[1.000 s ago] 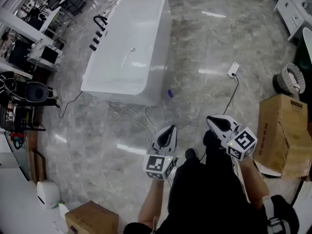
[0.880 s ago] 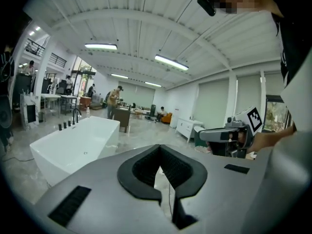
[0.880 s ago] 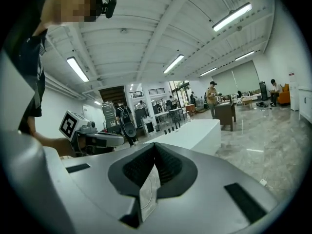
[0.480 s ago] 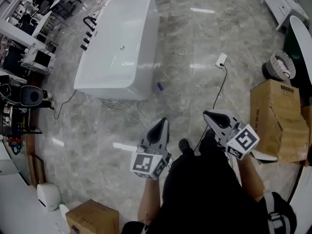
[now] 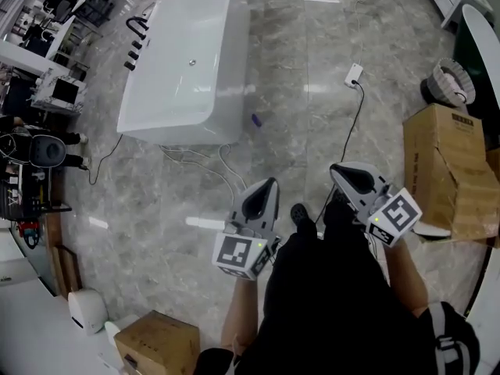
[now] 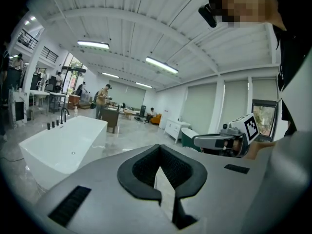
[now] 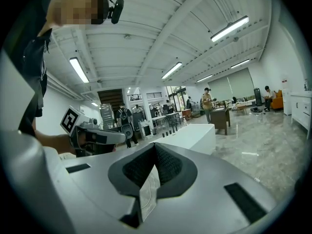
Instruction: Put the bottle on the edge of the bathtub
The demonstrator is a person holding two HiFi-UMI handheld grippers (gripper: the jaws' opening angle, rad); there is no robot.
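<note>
White bathtub (image 5: 233, 84) on a grey marble floor (image 5: 312, 131), taken as the landmark and seen from the head view; a black faucet (image 5: 137, 26) is mounted on its far-left rim. The bottle (image 5: 255, 120), a small purple item too small for detail, is shown lying on the floor just beside the right side wall of the bathtub, close to its near end, and not on the rim. The left gripper (image 5: 268, 184) and right gripper (image 5: 337, 169) are held well short of the bathtub, on its near side, above the person's dark-clothed legs (image 5: 328, 303), with both pointed roughly towards it. In the left gripper view, the left gripper (image 6: 158, 147) is shown clenched, its pads meeting at the tips with nothing between them, and the bathtub (image 6: 63, 140) is seen ahead and to the left. In the right gripper view, the right gripper (image 7: 155, 146) is likewise closed and empty, with the bathtub (image 7: 195, 135) ahead. A white power strip (image 5: 354, 74) with its cable is seen on the floor to the right of the bathtub, and a cardboard box (image 5: 441, 162) is seen further right.
</note>
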